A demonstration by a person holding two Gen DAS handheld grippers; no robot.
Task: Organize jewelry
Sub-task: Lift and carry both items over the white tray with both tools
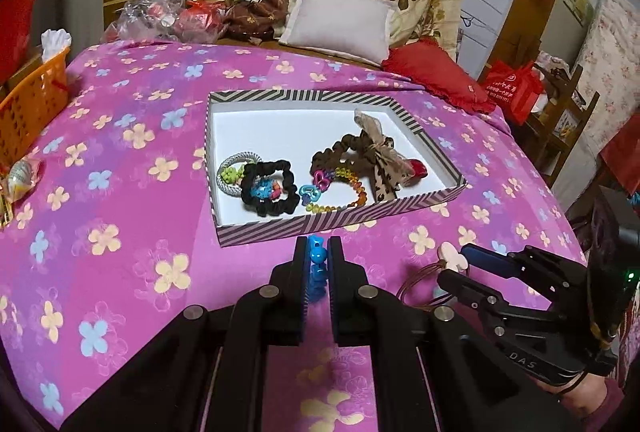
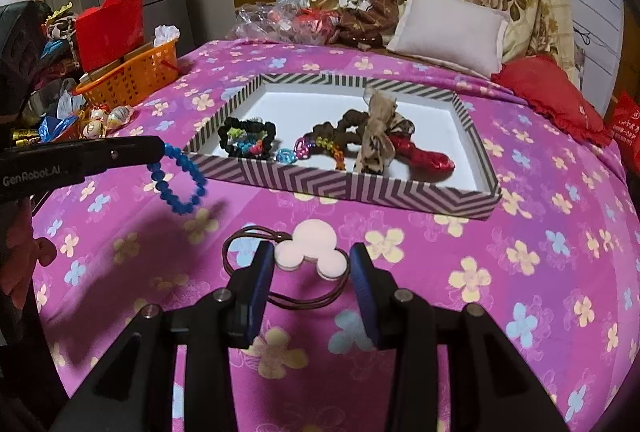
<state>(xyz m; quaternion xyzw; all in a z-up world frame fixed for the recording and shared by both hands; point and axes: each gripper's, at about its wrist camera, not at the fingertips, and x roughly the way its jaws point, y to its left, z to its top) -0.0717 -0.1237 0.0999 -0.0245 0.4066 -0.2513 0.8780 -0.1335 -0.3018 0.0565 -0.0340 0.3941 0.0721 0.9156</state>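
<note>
Left gripper (image 1: 319, 264) pinches blue bead bracelet (image 2: 178, 178) clear of the bedspread for the striped box (image 2: 340, 178); right gripper (image 2: 312, 260), half-open, grips the pink hair tie (image 2: 310, 248).

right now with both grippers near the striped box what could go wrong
1. The left gripper pinches the blue bead bracelet by a short stretch only; the hanging loop could swing, slip out or catch the striped box wall.
2. The right gripper holds the pink mouse-head hair tie by its charm; its brown elastic dangles and could snag.
3. The grippers are close together and could collide.
</note>
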